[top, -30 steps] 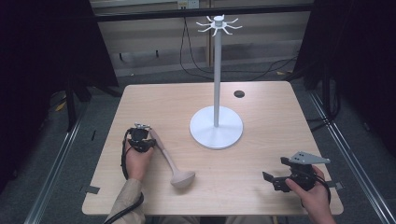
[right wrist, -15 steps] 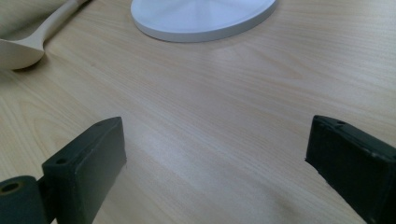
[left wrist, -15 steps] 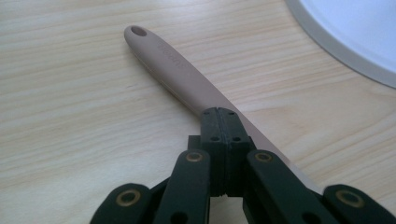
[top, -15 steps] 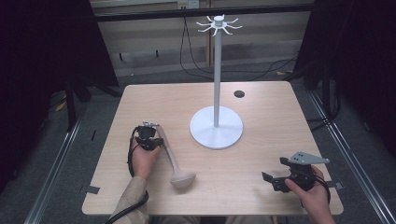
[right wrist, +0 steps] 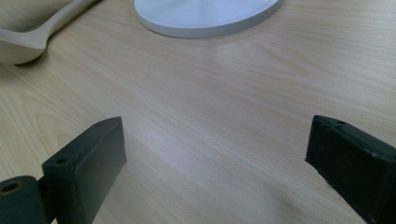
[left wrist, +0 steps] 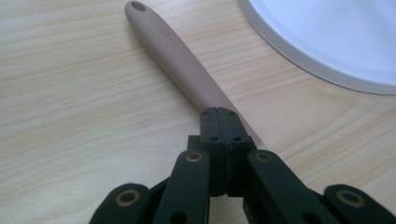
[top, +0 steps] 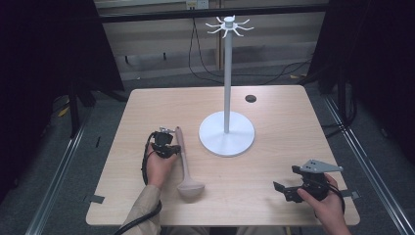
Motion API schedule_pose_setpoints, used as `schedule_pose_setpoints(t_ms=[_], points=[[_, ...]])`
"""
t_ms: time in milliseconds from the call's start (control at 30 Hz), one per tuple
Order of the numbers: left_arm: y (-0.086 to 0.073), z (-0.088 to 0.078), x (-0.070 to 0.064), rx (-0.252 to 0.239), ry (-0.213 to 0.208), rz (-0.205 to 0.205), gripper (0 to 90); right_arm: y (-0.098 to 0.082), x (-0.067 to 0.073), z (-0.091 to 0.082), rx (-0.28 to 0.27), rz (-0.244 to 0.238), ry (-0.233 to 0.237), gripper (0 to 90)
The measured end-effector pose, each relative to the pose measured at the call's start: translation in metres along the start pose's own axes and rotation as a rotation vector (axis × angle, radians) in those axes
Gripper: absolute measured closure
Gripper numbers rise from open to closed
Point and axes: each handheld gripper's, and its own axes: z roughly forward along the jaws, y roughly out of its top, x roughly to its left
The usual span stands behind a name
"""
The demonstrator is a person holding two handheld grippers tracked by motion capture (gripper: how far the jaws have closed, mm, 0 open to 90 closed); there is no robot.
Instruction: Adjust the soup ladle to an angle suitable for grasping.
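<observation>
Ladle: a beige ladle (top: 186, 166) lies flat on the wooden table (top: 274, 107), near-left of centre; its bowl points to the near edge, its handle runs away toward the far side; the hanging hole at the handle's end shows in the left gripper view (left wrist: 138, 6)
Left gripper: the left gripper (top: 166, 143) sits just left of the ladle's handle, held low over the table; its jaws are pressed together with nothing between them; in the left gripper view the closed tips (left wrist: 219, 122) stand over the handle, which runs on past them
Right gripper: the right gripper (top: 286, 190) rests at the near-right corner, well apart from the ladle; its jaws gape wide over bare wood (right wrist: 215, 154)
Stand: a white hook stand (top: 226, 133) rises at mid-table, its round base just right of the ladle's handle
</observation>
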Motion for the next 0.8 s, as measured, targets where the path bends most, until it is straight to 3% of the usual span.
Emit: schedule_pose_setpoints(t_ms=[533,800], points=[[0.009,0.008,-0.022,0.01,-0.054,0.02,88.7,-0.001,0.001,0.001,-0.003,0.004,0.007,4.2],[0.011,0.008,-0.027,0.03,-0.074,0.038,88.8,-0.001,0.002,0.002,0.001,0.004,0.011,4.2]])
